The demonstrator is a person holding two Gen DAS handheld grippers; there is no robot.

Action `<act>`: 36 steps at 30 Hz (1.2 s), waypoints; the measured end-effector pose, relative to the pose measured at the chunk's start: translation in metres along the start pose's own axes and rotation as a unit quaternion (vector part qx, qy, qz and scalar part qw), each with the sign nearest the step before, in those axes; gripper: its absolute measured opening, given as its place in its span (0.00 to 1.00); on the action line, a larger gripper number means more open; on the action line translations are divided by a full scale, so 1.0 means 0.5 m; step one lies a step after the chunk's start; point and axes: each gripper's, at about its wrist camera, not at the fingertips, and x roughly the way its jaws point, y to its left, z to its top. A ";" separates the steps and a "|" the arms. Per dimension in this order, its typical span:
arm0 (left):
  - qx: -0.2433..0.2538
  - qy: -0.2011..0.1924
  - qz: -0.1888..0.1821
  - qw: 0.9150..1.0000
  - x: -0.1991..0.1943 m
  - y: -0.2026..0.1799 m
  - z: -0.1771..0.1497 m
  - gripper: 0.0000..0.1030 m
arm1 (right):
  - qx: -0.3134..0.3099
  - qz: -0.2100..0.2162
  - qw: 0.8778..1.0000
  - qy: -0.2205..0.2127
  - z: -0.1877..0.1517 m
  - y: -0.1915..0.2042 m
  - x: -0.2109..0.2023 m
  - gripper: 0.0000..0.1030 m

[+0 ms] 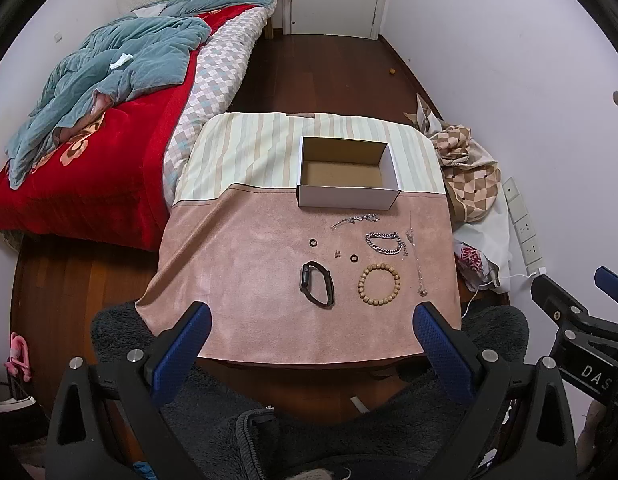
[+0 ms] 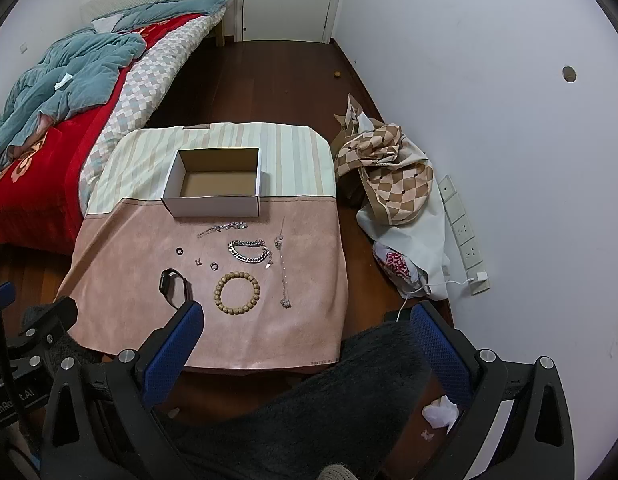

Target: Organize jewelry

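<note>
Hovering short of the near edge of a small table draped in a pink and striped cloth, the left gripper hangs with its blue-padded fingers spread wide and nothing between them. The right gripper is likewise wide apart and empty, held over the table's near right corner and a dark fuzzy rug. To the far left a bed carries a red blanket and a rumpled teal quilt. On the pink half of the cloth the jewelry lies spread out. Leftmost is a black smartwatch resting on its side, with a small dark ring beyond it. Next comes a tiny piece, perhaps an earring, too small to tell for sure, and just beside it a second dark ring. A wooden bead bracelet lies in a closed circle to the right of the watch, apart from it. Beyond the beads sits a heavy silver chain bracelet, and farther back a thin silver chain lies just in front of the box. Rightmost, a slim necklace runs in a line toward the near edge. The open white cardboard box stands empty across the seam between the pink and striped cloth. Right of the table, a checkered cloth is heaped against the wall.
</note>
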 end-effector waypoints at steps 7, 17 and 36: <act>0.000 0.000 0.000 1.000 0.000 0.001 -0.001 1.00 | 0.000 0.000 1.000 0.000 -0.001 0.000 0.000 1.00; 0.000 -0.001 -0.001 1.000 -0.001 0.001 -0.001 1.00 | 0.000 -0.001 1.000 -0.001 -0.002 0.001 -0.001 1.00; 0.002 -0.002 -0.002 1.000 -0.003 -0.016 0.015 1.00 | -0.001 -0.002 1.000 0.000 0.003 0.002 -0.003 1.00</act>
